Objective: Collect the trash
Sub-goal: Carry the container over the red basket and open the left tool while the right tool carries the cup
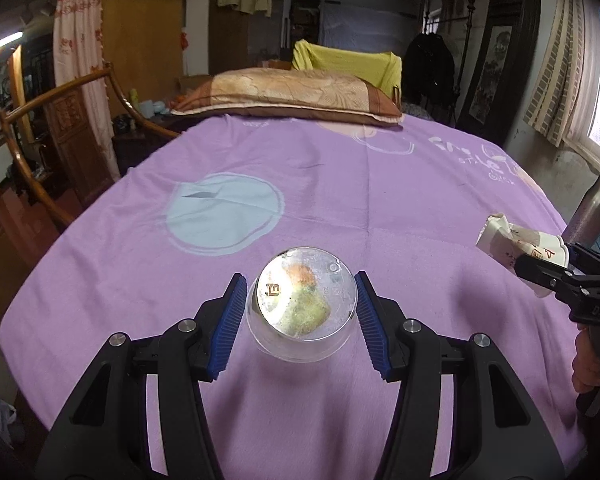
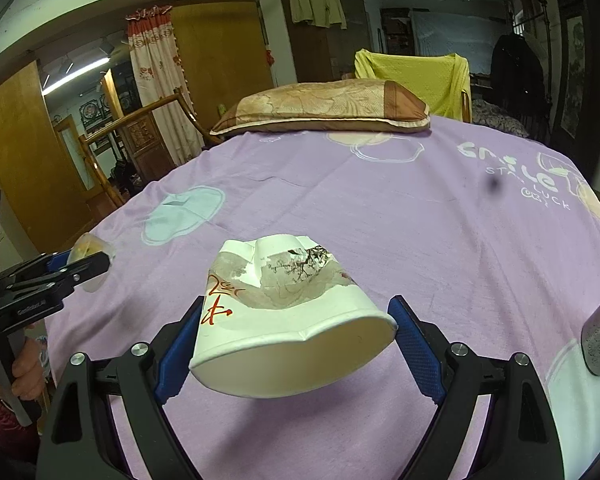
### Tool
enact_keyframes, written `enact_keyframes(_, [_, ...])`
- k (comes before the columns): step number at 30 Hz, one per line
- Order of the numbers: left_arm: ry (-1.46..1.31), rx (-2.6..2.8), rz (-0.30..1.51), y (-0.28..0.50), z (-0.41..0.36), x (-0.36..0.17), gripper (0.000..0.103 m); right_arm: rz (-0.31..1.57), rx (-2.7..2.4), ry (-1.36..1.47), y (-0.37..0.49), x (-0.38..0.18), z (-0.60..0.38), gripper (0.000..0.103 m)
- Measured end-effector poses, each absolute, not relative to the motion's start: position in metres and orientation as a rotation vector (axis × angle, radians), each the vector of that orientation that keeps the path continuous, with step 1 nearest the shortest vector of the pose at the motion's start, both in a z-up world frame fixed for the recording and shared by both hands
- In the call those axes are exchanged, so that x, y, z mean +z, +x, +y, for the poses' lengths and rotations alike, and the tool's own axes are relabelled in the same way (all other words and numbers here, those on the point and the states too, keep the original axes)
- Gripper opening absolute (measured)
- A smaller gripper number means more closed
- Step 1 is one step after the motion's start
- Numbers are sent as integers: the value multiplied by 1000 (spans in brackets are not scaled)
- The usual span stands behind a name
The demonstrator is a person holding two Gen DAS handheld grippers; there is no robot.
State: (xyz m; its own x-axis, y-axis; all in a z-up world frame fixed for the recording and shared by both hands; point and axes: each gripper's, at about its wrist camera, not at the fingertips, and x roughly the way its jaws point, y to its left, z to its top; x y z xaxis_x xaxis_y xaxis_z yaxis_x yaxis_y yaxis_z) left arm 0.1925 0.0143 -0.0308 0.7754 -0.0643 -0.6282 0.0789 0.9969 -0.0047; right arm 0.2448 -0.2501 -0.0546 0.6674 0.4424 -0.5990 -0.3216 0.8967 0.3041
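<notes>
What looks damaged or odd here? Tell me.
The white paper cup in the right gripper is crushed, its wall dented and its rim bent. The clear plastic cup between the left gripper's fingers holds food residue.

A clear plastic cup [image 1: 302, 306], its sealed lid showing food residue, is hanging above the bed's near edge. A crushed white paper cup [image 2: 288, 320] with red lettering is tilting, mouth toward the camera.
</notes>
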Motion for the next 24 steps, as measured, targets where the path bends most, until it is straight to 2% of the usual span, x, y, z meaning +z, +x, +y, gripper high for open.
enact_keyframes(11, [-13, 83, 628, 114, 75, -22, 54, 672, 484, 172, 218, -40, -225, 88])
enact_keyframes(24, [-106, 296, 676, 53, 164, -39, 54, 666, 626, 171, 209, -20, -150, 88])
